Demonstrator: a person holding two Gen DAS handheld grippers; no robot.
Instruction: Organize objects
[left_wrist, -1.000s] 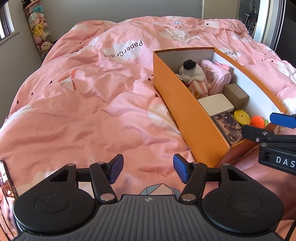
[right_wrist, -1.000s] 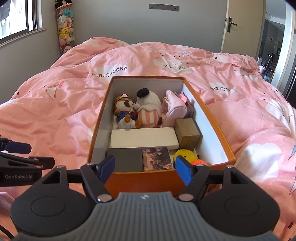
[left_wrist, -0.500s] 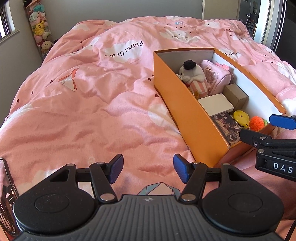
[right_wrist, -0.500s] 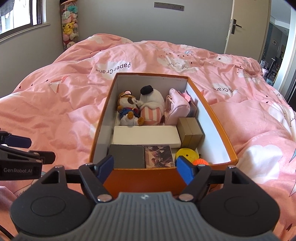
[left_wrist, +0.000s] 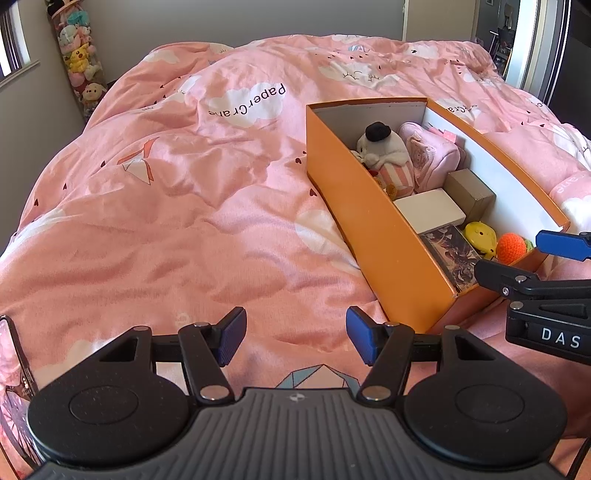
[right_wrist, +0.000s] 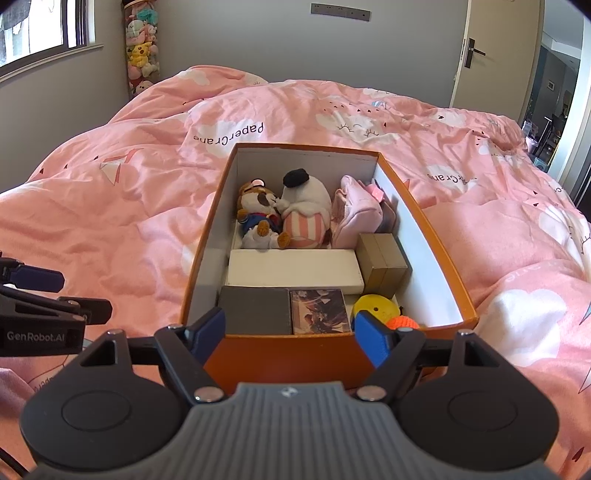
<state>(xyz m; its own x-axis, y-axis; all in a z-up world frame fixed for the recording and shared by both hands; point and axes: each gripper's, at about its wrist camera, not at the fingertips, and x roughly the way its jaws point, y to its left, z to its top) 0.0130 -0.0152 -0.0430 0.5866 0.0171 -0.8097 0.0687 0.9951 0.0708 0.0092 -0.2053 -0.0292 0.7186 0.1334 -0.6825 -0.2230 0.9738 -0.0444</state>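
Change since the earlier frame: right gripper (right_wrist: 290, 338) drawn slightly back from the orange box (right_wrist: 284, 356), jaws spread wider, nothing between them. Left gripper (left_wrist: 295, 341): spread, empty, over the pink duvet (left_wrist: 166, 221).

Box contents: rigid white carton (right_wrist: 295, 271), tan carton (right_wrist: 384, 260), dark flat case (right_wrist: 255, 310), glossy printed card (right_wrist: 319, 310), soft plush dog (right_wrist: 258, 218), striped plush (right_wrist: 306, 218), pink pouch (right_wrist: 354, 214), yellow disc (right_wrist: 375, 308), crocheted orange ball (right_wrist: 402, 322).

Handling: the box appears full; keep clear of its thin cardboard rim.
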